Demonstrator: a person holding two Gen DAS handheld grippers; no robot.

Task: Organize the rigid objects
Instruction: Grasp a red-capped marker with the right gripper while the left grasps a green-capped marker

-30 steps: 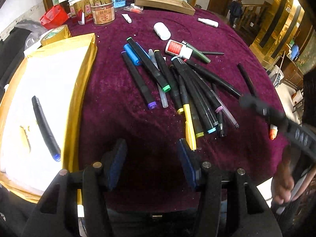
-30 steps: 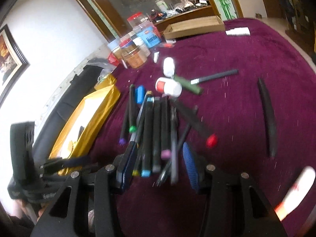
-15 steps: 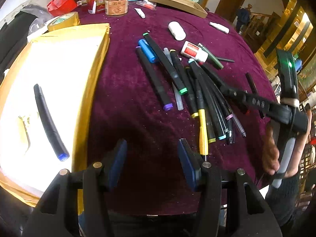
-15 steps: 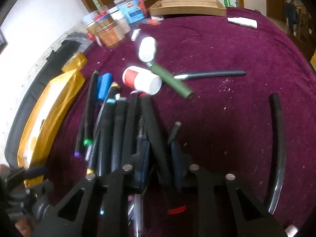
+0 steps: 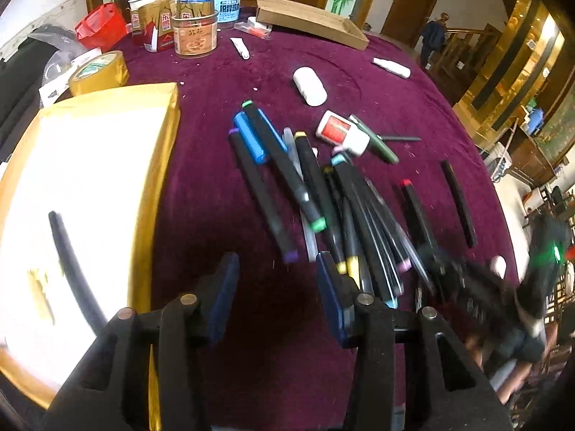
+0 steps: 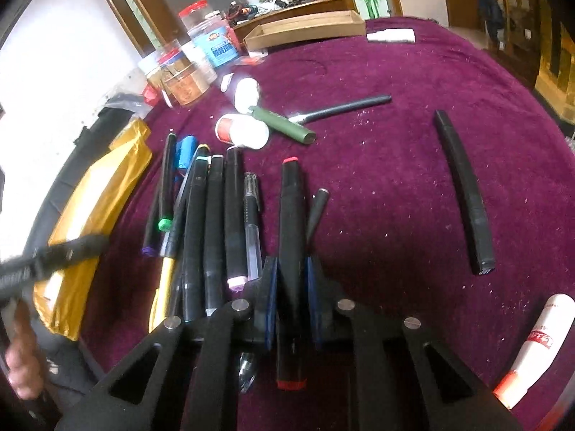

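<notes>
A heap of black markers with coloured caps point(image 5: 316, 201) lies on the purple cloth, also in the right wrist view point(image 6: 212, 222). My right gripper point(image 6: 291, 269) is shut on a black marker with red ends point(image 6: 291, 215), which also shows in the left wrist view point(image 5: 417, 212). My left gripper point(image 5: 276, 280) is open and empty, just in front of the heap and right of the gold box point(image 5: 158, 165). One black stick point(image 5: 72, 269) lies inside the box.
A glue bottle point(image 5: 341, 133), a white cap point(image 5: 309, 86), a green pen point(image 6: 284, 125) and a black stick point(image 6: 463, 190) lie around the heap. Jars point(image 5: 196, 32) and a cardboard tray point(image 5: 312, 21) stand at the back. A white tube point(image 6: 539, 341) lies near right.
My right gripper closed on the red-ended marker and pulled it out of the heap to the right. My left gripper has moved a little closer to the heap, still open.
</notes>
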